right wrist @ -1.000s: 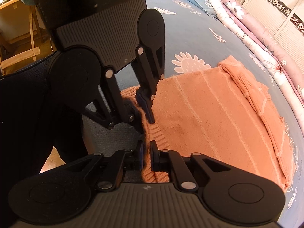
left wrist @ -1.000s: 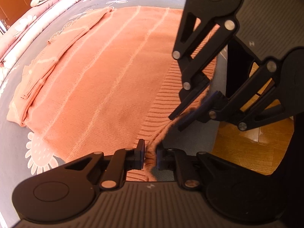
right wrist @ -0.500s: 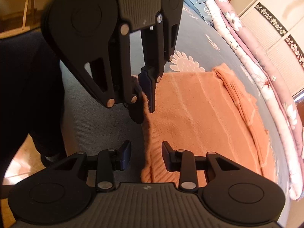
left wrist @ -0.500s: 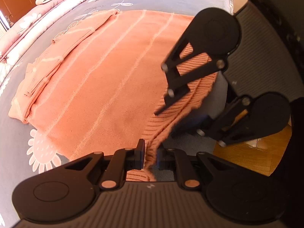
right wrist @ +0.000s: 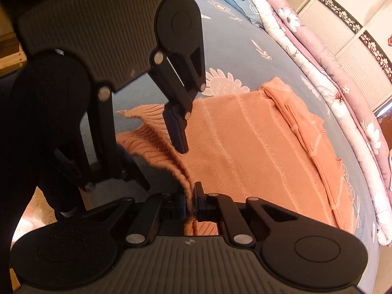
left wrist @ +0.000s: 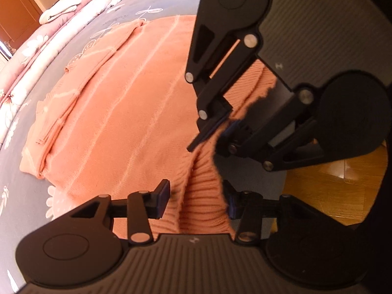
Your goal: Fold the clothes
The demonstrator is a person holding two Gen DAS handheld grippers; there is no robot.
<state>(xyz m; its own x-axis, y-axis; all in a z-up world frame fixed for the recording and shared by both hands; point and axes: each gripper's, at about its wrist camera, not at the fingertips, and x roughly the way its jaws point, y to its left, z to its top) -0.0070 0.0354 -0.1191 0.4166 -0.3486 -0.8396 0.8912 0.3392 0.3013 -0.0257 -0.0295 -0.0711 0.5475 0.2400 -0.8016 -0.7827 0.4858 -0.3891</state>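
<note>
An orange knit sweater [left wrist: 122, 110] [right wrist: 245, 147] lies flat on the bed, its sleeve [left wrist: 80, 80] folded in along the far side. The ribbed hem [left wrist: 203, 196] hangs at the bed's near edge. My left gripper [left wrist: 196, 197] has its jaws opening; the hem lies between them, and the pads do not press on it. My right gripper [right wrist: 189, 204] is shut on the hem, which bunches up between its pads. In the left wrist view the right gripper [left wrist: 221, 128] pinches the hem just beyond my left one. In the right wrist view the left gripper [right wrist: 159, 159] stands open over the hem.
The blue-grey flowered bed sheet [left wrist: 14, 196] [right wrist: 245, 56] surrounds the sweater. A rolled pink floral quilt [left wrist: 49, 36] [right wrist: 318, 49] runs along the bed's far side. Wooden floor [left wrist: 330, 183] lies beyond the near edge. A white wardrobe [right wrist: 355, 24] stands behind the bed.
My left gripper was shut on the hem and now stands open around it. My right gripper stood open half a second ago and has shut on the hem again.
</note>
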